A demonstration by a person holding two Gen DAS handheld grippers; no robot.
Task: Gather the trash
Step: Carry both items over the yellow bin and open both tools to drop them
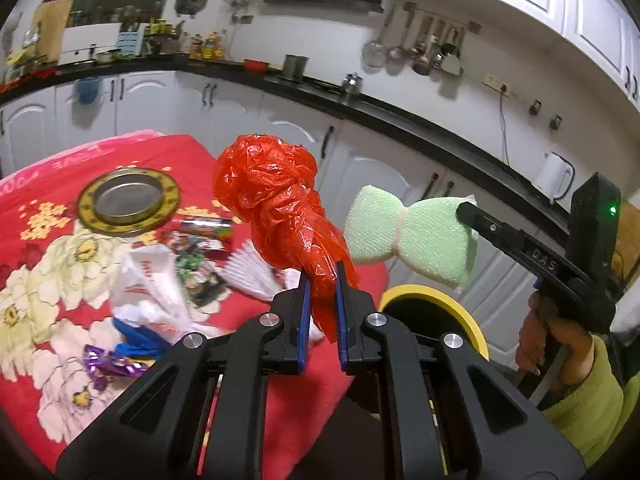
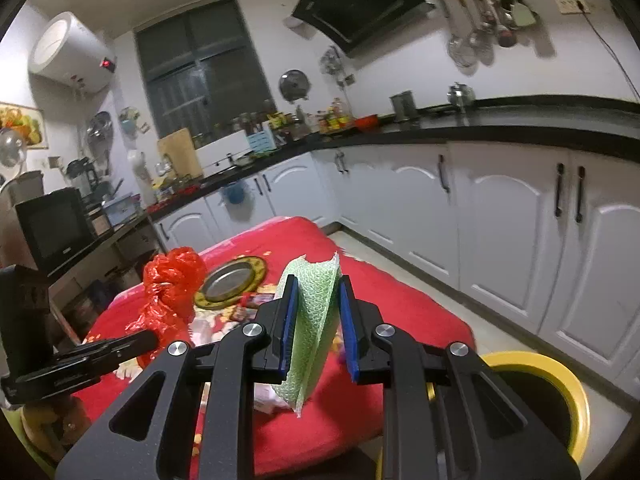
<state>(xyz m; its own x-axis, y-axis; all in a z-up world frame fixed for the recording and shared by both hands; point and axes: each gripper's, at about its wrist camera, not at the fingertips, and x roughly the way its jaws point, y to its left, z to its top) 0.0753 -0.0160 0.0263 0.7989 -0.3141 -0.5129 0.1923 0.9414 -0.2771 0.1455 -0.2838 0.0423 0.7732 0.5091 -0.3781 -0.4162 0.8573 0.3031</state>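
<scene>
My left gripper [image 1: 322,280] is shut on the tail of a crumpled red plastic bag [image 1: 272,196], which it holds up above the table's right edge. My right gripper [image 2: 316,296] is shut on a pale green sponge [image 2: 314,320] tied in the middle like a bow; the sponge [image 1: 408,232] also shows in the left wrist view, to the right of the bag. A yellow-rimmed bin [image 1: 436,304] with a black inside stands on the floor just past the table, below both loads. Wrappers and white paper [image 1: 156,284] lie on the red flowered tablecloth [image 1: 60,280].
A gold-rimmed metal plate [image 1: 128,200] sits at the table's far side. White cabinets [image 2: 500,220] under a black counter [image 2: 520,120] run behind and to the right. A person's hand [image 1: 552,344] in a green sleeve grips the right tool.
</scene>
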